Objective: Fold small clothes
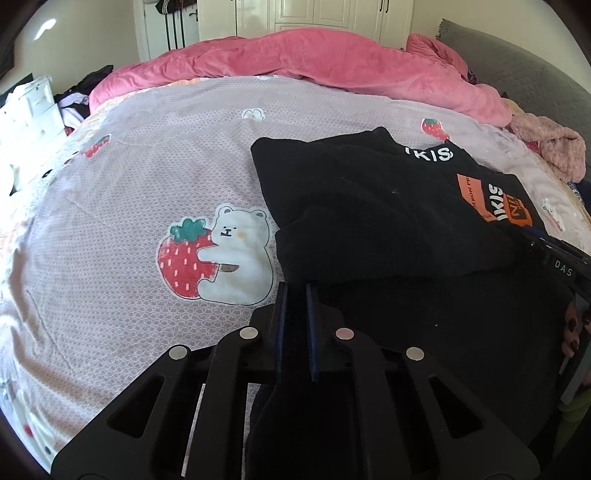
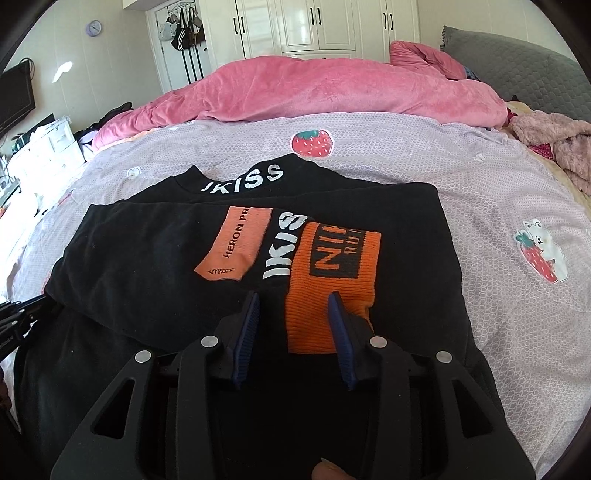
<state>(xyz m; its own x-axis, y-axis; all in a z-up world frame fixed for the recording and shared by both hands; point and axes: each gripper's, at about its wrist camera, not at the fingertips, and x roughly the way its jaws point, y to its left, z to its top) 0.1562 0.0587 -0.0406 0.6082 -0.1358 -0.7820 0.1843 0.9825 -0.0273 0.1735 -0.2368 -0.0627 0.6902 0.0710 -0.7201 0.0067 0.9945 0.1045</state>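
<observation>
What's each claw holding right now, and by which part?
Left claw: shut at the near left edge of the black top; whether cloth is pinched cannot be told. Right claw: open over the orange cuff, holding nothing.

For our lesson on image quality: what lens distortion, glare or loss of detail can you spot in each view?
Left wrist view: the bed bulges into a dome, corners go black, the black garment loses its folds. Right wrist view: same bulge, glare on the wardrobe doors, orange cuff sharp.
</observation>
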